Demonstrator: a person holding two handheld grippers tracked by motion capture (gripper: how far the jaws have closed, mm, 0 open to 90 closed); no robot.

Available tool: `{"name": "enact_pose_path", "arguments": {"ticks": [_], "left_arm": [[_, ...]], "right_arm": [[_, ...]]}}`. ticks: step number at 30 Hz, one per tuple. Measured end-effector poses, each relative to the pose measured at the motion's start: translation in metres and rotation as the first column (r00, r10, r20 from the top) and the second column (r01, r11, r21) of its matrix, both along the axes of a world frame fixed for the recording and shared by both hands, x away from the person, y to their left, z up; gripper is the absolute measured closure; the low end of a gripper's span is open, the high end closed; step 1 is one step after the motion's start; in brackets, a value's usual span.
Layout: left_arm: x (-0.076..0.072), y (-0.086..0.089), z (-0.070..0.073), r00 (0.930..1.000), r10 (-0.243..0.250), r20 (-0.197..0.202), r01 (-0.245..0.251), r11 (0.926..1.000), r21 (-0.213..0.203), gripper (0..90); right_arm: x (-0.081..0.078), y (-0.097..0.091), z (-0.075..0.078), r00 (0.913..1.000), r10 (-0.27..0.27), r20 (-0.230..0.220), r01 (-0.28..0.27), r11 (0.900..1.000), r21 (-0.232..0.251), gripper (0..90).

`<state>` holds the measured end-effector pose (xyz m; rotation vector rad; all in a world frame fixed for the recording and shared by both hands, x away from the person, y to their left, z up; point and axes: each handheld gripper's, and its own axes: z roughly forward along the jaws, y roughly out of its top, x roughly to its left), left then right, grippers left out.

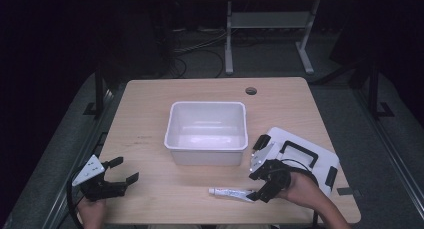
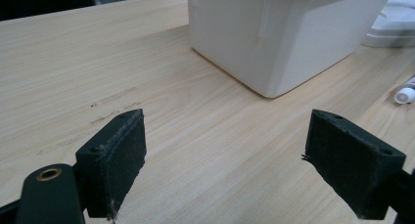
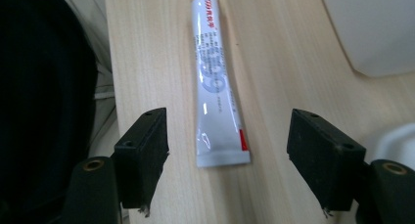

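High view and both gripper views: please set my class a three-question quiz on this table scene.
1. True or false: the right tongs already pinch the white tube.
2. Which lies nearest the right tongs? A) white bin B) white tube C) table hole
3. Fill in: the left tongs have bare ____ between the jaws.

Key:
1. False; the jaws stand open either side of the tube's flat end.
2. B
3. table

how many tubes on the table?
1. The tube lies near the table's front edge, in front of the white bin, its flat end between the right gripper's open jaws.
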<state>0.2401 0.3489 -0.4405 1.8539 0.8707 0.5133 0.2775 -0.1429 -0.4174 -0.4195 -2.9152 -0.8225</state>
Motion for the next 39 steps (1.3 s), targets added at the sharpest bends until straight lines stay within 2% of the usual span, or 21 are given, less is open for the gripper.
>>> {"name": "enact_pose_path", "arguments": {"ticks": [18, 26, 34, 39], "left_arm": [[0.000, 0.000, 0.000, 1.0000, 0.000, 0.004, 0.000, 1.0000, 0.002, 14.7], [0.000, 0.001, 0.000, 1.0000, 0.000, 0.005, 0.000, 1.0000, 0.001, 14.7], [0.000, 0.001, 0.000, 1.0000, 0.001, 0.005, -0.001, 1.0000, 0.001, 14.7], [0.000, 0.002, 0.000, 1.0000, 0.002, 0.004, -0.002, 1.0000, 0.000, 14.7]], "right_arm": [[-0.001, 0.034, -0.010, 0.9967, 0.081, -0.006, -0.081, 0.9966, -0.017, 35.1], [0.001, 0.043, -0.016, 0.9957, 0.091, -0.017, -0.092, 0.9954, -0.028, 37.6], [0.004, 0.050, -0.021, 0.9952, 0.098, -0.012, -0.098, 0.9946, -0.035, 44.0], [0.006, 0.053, -0.023, 0.9952, 0.096, -0.019, -0.096, 0.9944, -0.044, 51.0]]}}
